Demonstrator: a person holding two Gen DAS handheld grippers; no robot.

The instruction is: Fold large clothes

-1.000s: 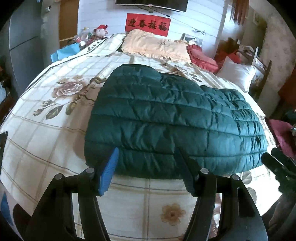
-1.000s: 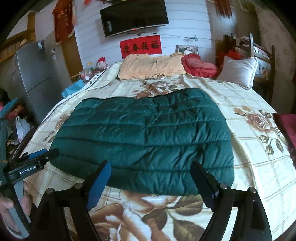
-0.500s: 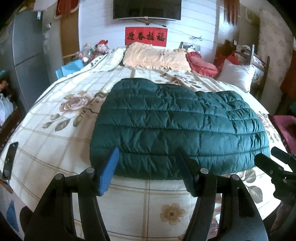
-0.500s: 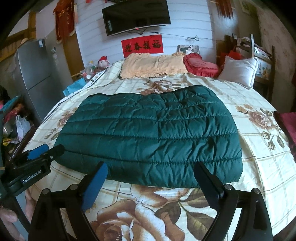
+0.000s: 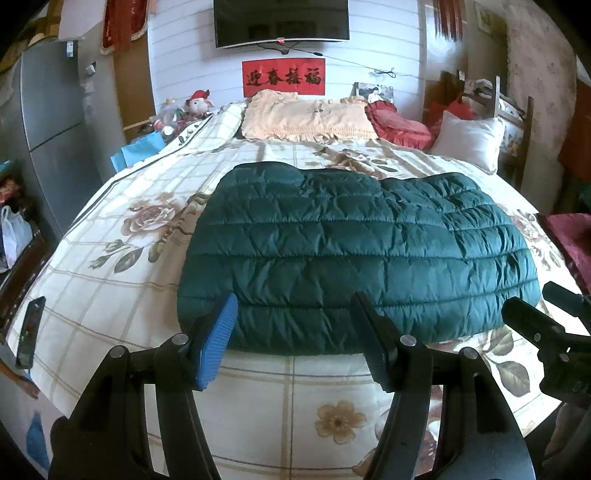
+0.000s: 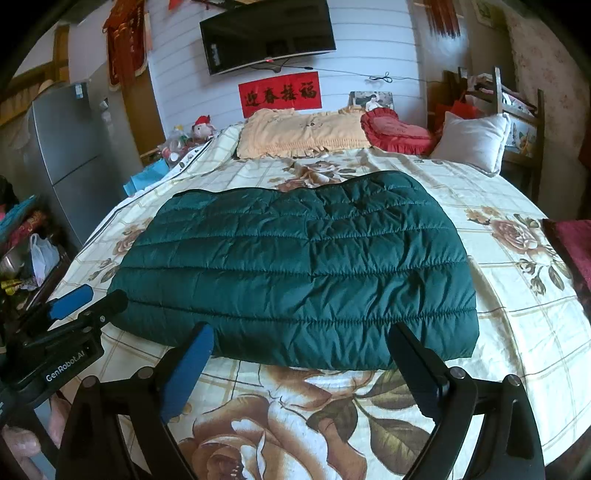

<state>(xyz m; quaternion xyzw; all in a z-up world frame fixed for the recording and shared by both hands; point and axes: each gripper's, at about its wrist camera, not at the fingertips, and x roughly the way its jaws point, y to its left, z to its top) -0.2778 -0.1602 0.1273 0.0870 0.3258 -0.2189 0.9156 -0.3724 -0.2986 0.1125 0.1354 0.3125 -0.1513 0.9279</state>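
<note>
Folded dark green quilted jacket (image 5: pixel 354 251) flat on the floral bedspread (image 5: pixel 110 280), both grippers empty at the near edge.

Left gripper (image 5: pixel 291 332) parted partway, nothing between the pads, tips just short of the jacket's near hem; right gripper (image 6: pixel 301 354) spread wide, jaws just been opening, likewise empty, poised over the same hem; peach pillow (image 6: pixel 303 134) and red cushion (image 6: pixel 395 129) at the far end; television (image 6: pixel 267 35) on the far wall.
</note>
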